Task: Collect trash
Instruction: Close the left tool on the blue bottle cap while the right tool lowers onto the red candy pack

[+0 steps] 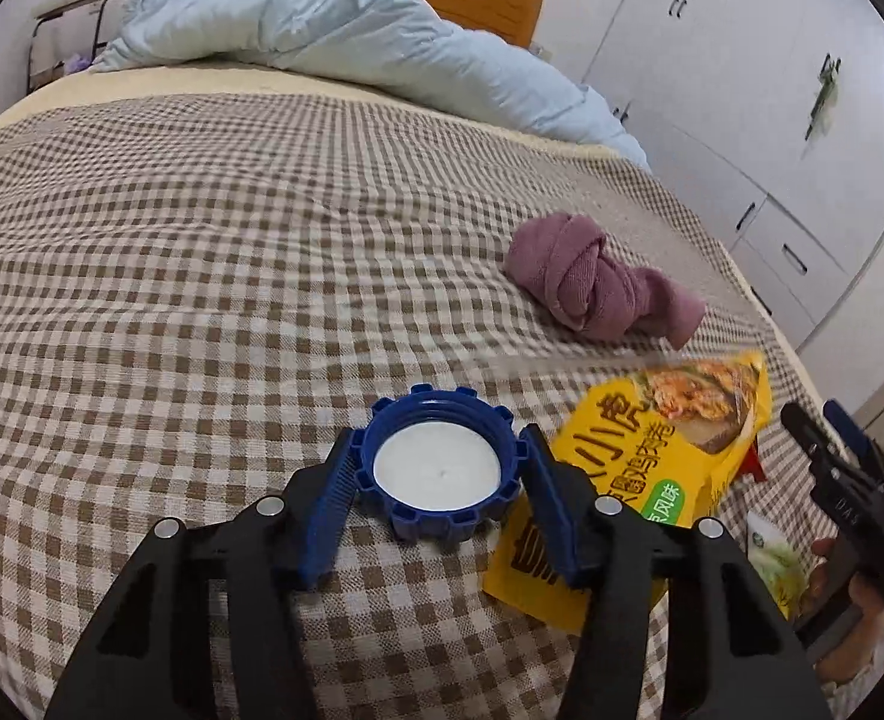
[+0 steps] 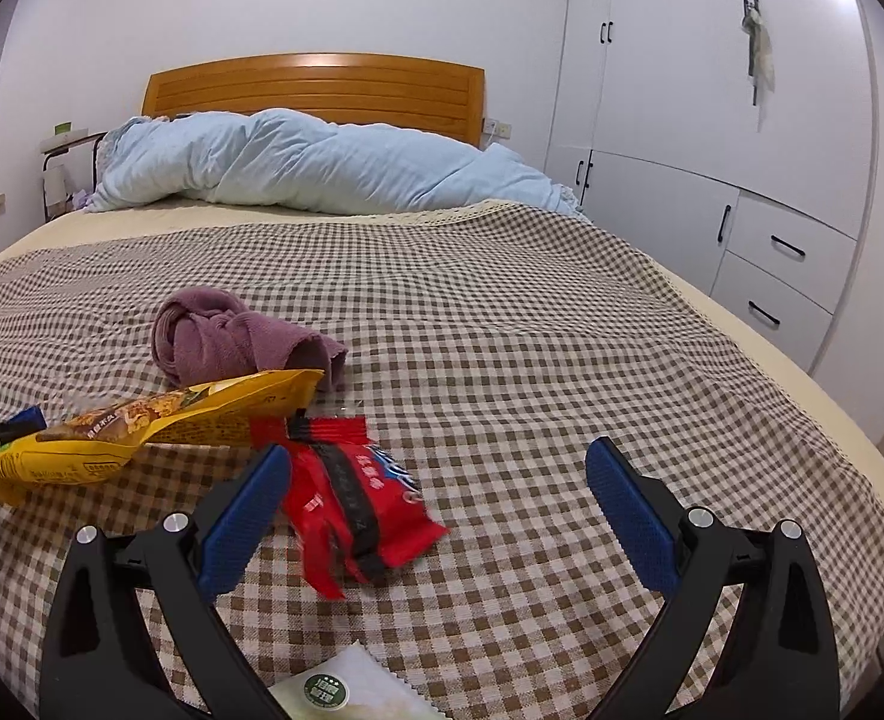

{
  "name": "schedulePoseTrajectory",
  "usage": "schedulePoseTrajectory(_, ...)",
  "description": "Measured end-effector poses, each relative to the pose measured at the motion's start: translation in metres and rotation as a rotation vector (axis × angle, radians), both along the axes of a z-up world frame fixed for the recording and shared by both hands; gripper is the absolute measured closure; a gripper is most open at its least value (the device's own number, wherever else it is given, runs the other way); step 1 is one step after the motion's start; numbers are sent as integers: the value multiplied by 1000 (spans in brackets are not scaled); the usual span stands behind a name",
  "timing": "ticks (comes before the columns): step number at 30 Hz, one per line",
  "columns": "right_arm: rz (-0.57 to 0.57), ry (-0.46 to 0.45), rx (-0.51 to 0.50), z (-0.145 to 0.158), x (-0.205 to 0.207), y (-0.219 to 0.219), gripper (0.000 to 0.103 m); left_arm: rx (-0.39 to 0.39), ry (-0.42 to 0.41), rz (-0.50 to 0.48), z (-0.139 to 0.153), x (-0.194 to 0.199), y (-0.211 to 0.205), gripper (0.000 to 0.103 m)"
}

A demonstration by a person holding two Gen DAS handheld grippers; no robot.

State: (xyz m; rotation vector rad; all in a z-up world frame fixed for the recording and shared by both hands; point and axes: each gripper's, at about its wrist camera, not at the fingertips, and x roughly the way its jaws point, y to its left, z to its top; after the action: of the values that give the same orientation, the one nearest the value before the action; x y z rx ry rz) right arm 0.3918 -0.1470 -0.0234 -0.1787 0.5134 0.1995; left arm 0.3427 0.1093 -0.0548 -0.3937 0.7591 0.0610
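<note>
On the brown-and-white checked bedspread [image 1: 201, 276], your left gripper [image 1: 438, 474] has its blue pads [image 1: 327, 516] against both sides of the blue screw cap [image 1: 438, 468], which lies on the cloth with its white-lined inside facing up; the jaws stand about half closed and clamp the cap's ribbed rim. Just beside the cap, toward your right hand, lies the yellow snack bag [image 1: 640, 480], its near corner under the left gripper's right finger. Beyond the bag, farther from the cap, sits the knotted purple towel [image 1: 592, 282], apart from the trash. Your right gripper [image 2: 438, 480] hangs low over the bedspread [image 2: 502, 312] with its jaws spread wide and nothing between the pads; the red snack wrapper [image 2: 357, 504] lies just beside its left finger [image 2: 243, 522], and you cannot tell from this view whether it touches the pad. The yellow bag [image 2: 141, 426] rests partly over the far end of that wrapper, with the towel [image 2: 225, 342] right behind it. A small pale sachet with a green round label [image 2: 333, 690] lies at the near edge, between the right gripper's fingers and closer to you. At the head of the bed, well away from the cap, a light blue duvet [image 2: 297, 162] is heaped against the wooden headboard [image 2: 315, 84].
</note>
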Motion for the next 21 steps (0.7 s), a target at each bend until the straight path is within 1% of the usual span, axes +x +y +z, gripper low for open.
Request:
schedulePoseTrajectory(4,37,-3,-15,-1,-2,6,9,18,-82,64,14,-16,4,51)
schedulePoseTrajectory(6,58,0,-37,-3,-2,11,9,42,-127,86,21,-22,2,51)
schedulePoseTrajectory(7,66,3,-56,-5,-2,15,9,58,-138,94,24,-24,1,51)
schedulePoseTrajectory(10,75,24,-108,-10,0,26,9,99,-142,92,27,-24,-6,51)
schedulePoseTrajectory(15,85,97,-162,-20,11,34,9,115,-145,85,28,-23,-13,51)
schedulePoseTrajectory(18,73,148,-157,-26,19,30,9,108,-143,88,27,-24,-10,51)
schedulePoseTrajectory(21,65,191,-123,-29,25,24,9,107,-142,87,26,-23,-8,51)
